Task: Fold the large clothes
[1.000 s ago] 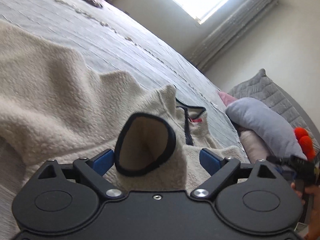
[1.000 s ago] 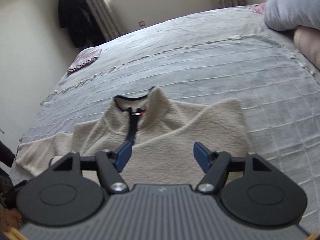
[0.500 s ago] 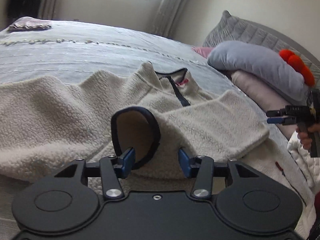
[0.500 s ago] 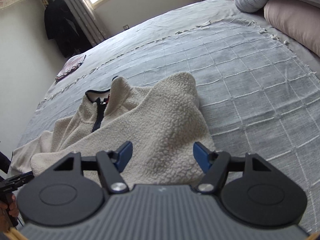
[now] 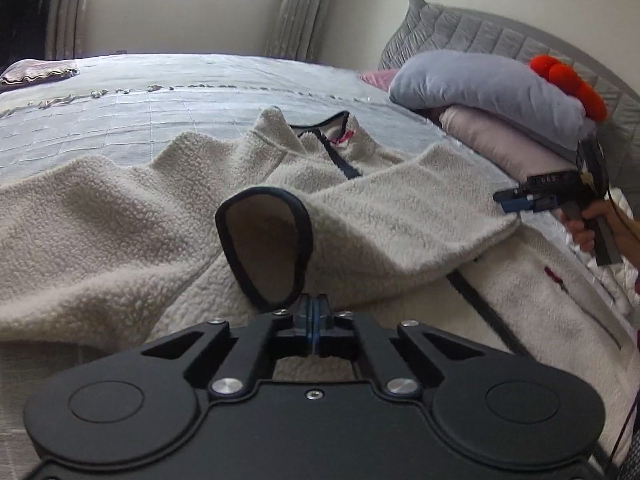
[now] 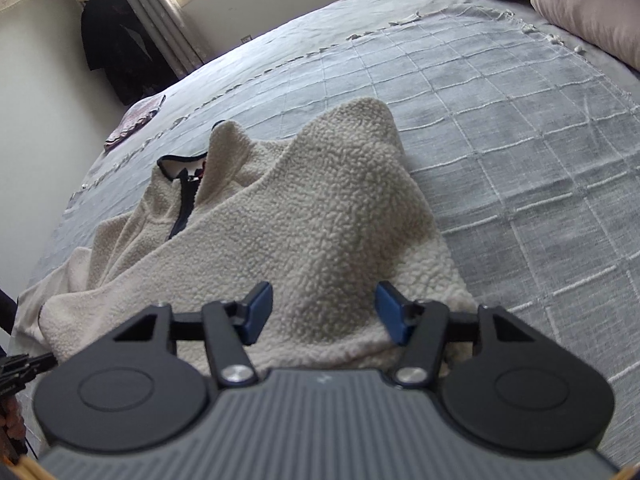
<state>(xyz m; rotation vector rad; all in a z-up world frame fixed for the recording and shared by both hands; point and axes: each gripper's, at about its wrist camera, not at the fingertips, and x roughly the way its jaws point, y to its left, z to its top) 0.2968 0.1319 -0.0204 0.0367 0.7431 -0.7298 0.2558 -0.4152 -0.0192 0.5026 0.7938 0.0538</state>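
A: Where's the fleece jacket (image 5: 120, 216) lying?

B: Spread over the grey bed (image 6: 500, 128), collar towards the far side, zip half open. One side is already laid over the chest, so it sits doubled up near the pillows (image 5: 492, 92)

A: And the left tongs (image 5: 313, 314)?

B: They have just been closing and now the blue tips meet, pinched at the bottom rim of the sleeve cuff (image 5: 264, 248). The dark-edged cuff stands open right above them. I judge the trim is caught there, though it's thin enough that the tips look fully together

A: Why grab the cuff?

B: Probably to carry that sleeve across the body for the next fold

A: The right tongs (image 6: 320, 312)?

B: About half open and have just been narrowing, straddling the folded fleece at the near edge of the bed. The tips aren't pressing on it yet, so nothing is held. Likely lining up to pin or lift that layer
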